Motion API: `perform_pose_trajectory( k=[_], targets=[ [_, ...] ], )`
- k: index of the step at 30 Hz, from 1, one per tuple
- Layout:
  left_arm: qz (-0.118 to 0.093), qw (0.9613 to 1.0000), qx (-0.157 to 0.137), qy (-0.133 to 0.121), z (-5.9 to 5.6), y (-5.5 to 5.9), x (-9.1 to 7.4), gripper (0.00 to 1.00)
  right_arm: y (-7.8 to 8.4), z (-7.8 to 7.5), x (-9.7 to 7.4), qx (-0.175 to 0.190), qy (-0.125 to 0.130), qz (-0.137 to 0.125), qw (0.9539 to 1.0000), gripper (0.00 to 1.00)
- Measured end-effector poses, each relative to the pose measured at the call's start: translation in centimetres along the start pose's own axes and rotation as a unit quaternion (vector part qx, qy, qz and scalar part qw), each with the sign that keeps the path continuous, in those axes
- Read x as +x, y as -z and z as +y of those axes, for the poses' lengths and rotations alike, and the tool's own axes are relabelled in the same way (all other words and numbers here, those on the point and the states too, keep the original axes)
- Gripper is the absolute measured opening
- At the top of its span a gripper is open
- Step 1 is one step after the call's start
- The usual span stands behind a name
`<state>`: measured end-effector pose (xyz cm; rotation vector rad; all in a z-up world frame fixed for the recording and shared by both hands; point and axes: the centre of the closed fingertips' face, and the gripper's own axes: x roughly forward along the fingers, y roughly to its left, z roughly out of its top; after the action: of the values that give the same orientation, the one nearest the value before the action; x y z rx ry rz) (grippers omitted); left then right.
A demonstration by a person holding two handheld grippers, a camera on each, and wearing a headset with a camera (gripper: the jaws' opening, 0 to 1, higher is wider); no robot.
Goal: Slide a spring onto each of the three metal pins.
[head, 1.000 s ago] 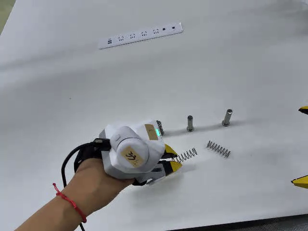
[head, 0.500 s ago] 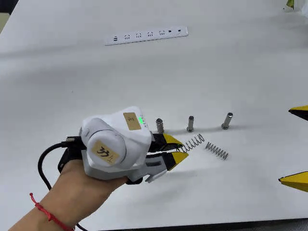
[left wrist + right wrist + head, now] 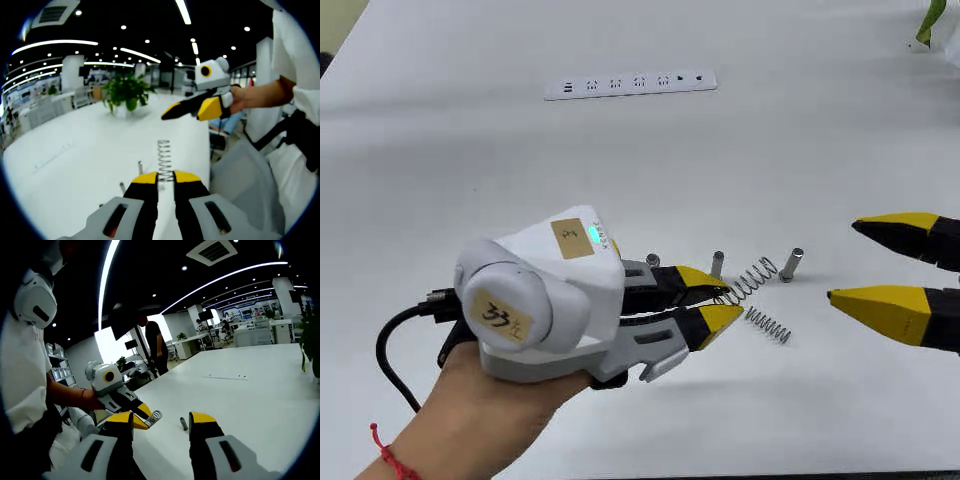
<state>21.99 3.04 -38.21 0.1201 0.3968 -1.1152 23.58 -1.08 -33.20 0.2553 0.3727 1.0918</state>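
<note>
My left gripper [image 3: 717, 305] is shut on one end of a spring [image 3: 752, 279], which sticks out up and to the right, off the white table [image 3: 520, 180]. In the left gripper view the same spring [image 3: 164, 159] stands straight up from my shut jaws. Behind it stand three short metal pins: the left pin [image 3: 652, 261] half hidden behind the gripper, the middle pin [image 3: 718, 263], and the right pin [image 3: 792, 264]. A second spring [image 3: 767, 325] lies flat in front of the pins. My right gripper [image 3: 842, 260] hangs open at the right, empty, pointing at the pins.
A white power strip [image 3: 630, 84] lies at the back of the table. A potted plant [image 3: 125, 92] stands at the table's far corner. A person [image 3: 155, 347] stands at a distance behind the table. The front edge of the table is close below the left hand.
The left gripper has lifted the spring off the table and carried it right, toward the pins. The right gripper has come further into view from the right.
</note>
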Motion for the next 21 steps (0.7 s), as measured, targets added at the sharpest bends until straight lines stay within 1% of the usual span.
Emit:
perform_pose_trajectory(
  k=[1, 2, 5, 7, 9, 12, 14, 16, 18, 21],
  targets=[
    [-0.004, 1.0000, -0.001, 0.000, -0.1, -0.2, 0.0, 0.11, 0.0, 0.0, 0.2, 0.002, -0.001, -0.001, 1.0000, 0.43],
    [-0.014, 0.9999, -0.006, 0.002, -0.2, -0.6, 0.0, 0.11, 0.1, 0.1, 0.5, 0.009, 0.003, -0.003, 1.0000, 0.40],
    [-0.023, 0.9997, -0.010, 0.002, -0.3, -1.0, 0.0, 0.11, 0.2, 0.4, 1.0, 0.038, -0.001, -0.007, 0.9993, 0.34],
    [-0.030, 0.9995, -0.011, 0.003, -0.5, -1.3, 0.0, 0.11, 0.0, 0.5, 1.4, 0.057, 0.001, -0.022, 0.9981, 0.32],
    [-0.035, 0.9993, -0.011, 0.005, -0.6, -1.6, 0.0, 0.11, -0.1, 0.8, 1.6, 0.078, -0.005, -0.030, 0.9965, 0.30],
    [-0.042, 0.9990, -0.014, 0.006, -0.8, -1.9, 0.1, 0.11, 0.0, 1.1, 1.9, 0.086, -0.008, -0.030, 0.9958, 0.28],
    [-0.047, 0.9987, -0.016, 0.007, -0.8, -2.1, 0.1, 0.11, 0.1, 1.3, 2.1, 0.093, -0.012, -0.030, 0.9952, 0.25],
    [-0.052, 0.9985, -0.019, 0.008, -0.9, -2.3, 0.1, 0.11, 0.0, 1.4, 2.2, 0.098, -0.014, -0.033, 0.9945, 0.24],
    [-0.054, 0.9983, -0.020, 0.007, -0.9, -2.4, 0.1, 0.11, -0.2, 1.6, 2.3, 0.108, -0.020, -0.039, 0.9932, 0.21],
    [-0.058, 0.9981, -0.022, 0.008, -0.9, -2.6, 0.2, 0.11, -0.2, 1.6, 2.3, 0.113, -0.020, -0.042, 0.9925, 0.17]
  ],
)
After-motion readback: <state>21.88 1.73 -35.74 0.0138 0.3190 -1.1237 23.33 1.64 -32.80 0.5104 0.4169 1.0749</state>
